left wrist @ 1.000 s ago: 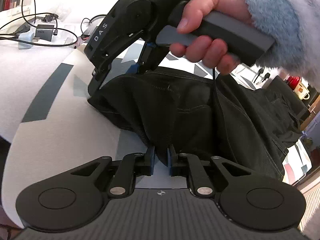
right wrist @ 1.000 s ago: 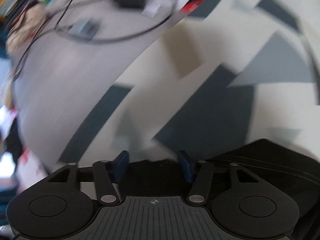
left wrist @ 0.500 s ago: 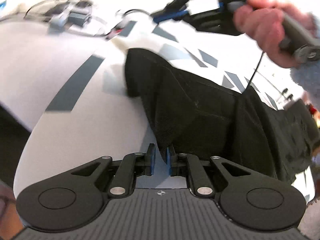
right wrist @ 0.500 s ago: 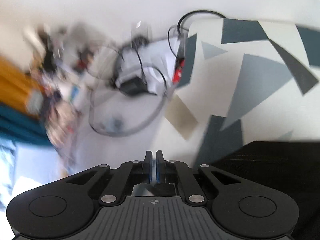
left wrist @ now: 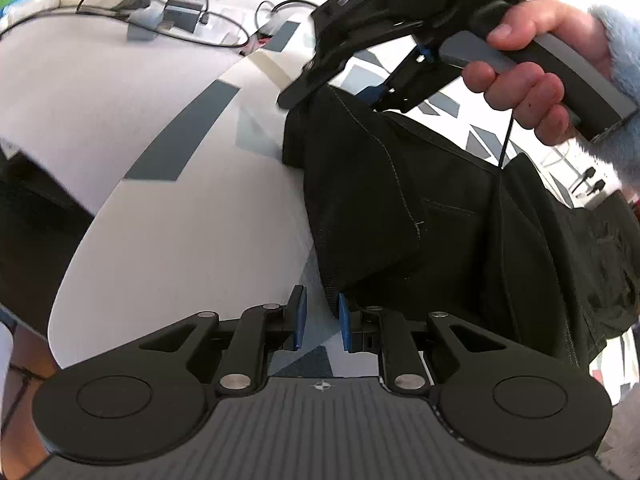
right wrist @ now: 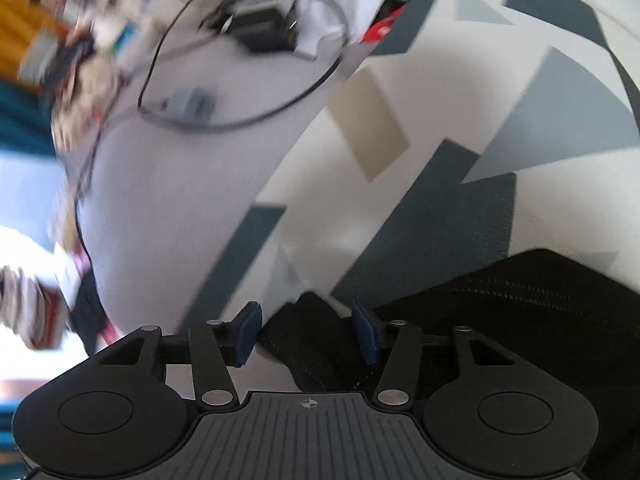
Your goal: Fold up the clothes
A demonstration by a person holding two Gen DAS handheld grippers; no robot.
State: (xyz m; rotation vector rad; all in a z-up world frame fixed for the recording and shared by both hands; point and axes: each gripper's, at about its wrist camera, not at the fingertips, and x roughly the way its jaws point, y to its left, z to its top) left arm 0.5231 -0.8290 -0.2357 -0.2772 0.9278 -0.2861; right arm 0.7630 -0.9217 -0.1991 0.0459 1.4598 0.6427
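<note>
A black garment with pale stitching (left wrist: 420,208) lies on a white cloth with grey shapes (left wrist: 192,216). My left gripper (left wrist: 320,322) is open, its blue pads at the garment's near corner, the fabric edge beside the right pad. My right gripper (right wrist: 306,334) is open with a corner of the black garment (right wrist: 520,304) lying between its pads. In the left wrist view the right gripper (left wrist: 372,92), held by a hand, sits over the garment's far corner.
Beyond the patterned cloth the plain table (left wrist: 80,72) carries cables, a black box (left wrist: 184,16) and small clutter at the back. The table's left edge (left wrist: 36,168) drops to a dark floor.
The left gripper has opened slightly, letting go of the garment corner. The right gripper, shut half a second ago, has opened wide and come down over the far corner.
</note>
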